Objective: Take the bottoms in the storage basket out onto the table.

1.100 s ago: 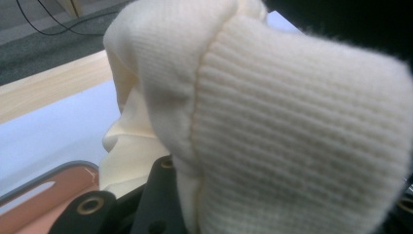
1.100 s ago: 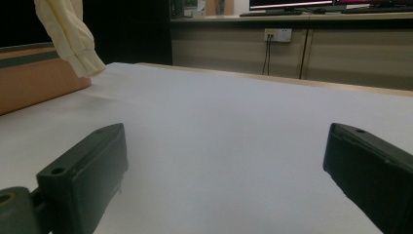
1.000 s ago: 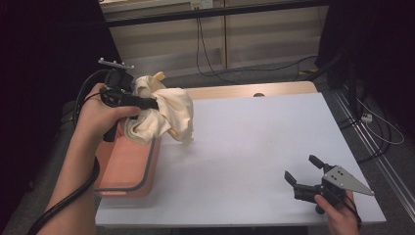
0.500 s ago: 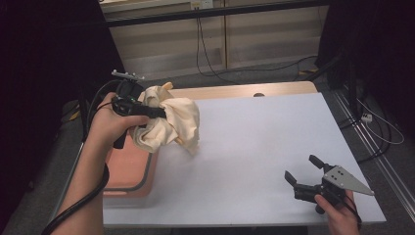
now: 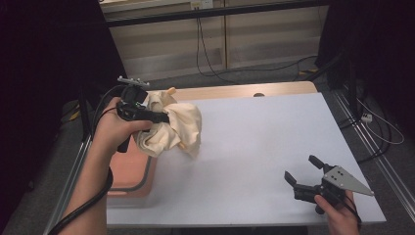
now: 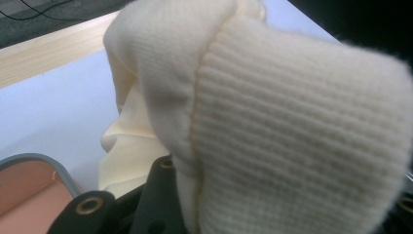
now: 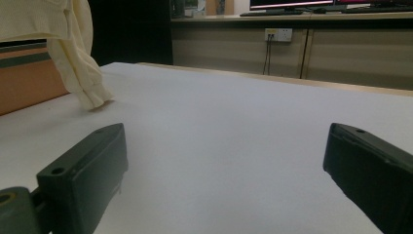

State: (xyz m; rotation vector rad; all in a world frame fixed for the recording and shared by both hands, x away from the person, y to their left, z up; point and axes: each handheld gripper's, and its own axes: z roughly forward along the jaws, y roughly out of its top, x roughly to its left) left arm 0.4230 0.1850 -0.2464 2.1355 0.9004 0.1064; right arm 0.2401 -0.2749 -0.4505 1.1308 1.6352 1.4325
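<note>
Up close, ribbed cream sweater (image 6: 292, 146), pink bin (image 6: 29, 190)

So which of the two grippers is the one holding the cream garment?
The left gripper, raised over the pink bin, is shut on the cream knit garment. The right gripper sits open and empty near the table's front edge.

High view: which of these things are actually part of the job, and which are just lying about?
In use:
- cream knitted garment, bunched and gripped by the left gripper
- salmon-pink bin beside it
- white table under it
- right gripper, fingers apart, resting near the table's front edge

Lying about:
- black cables on the floor behind the table
- wall socket
</note>
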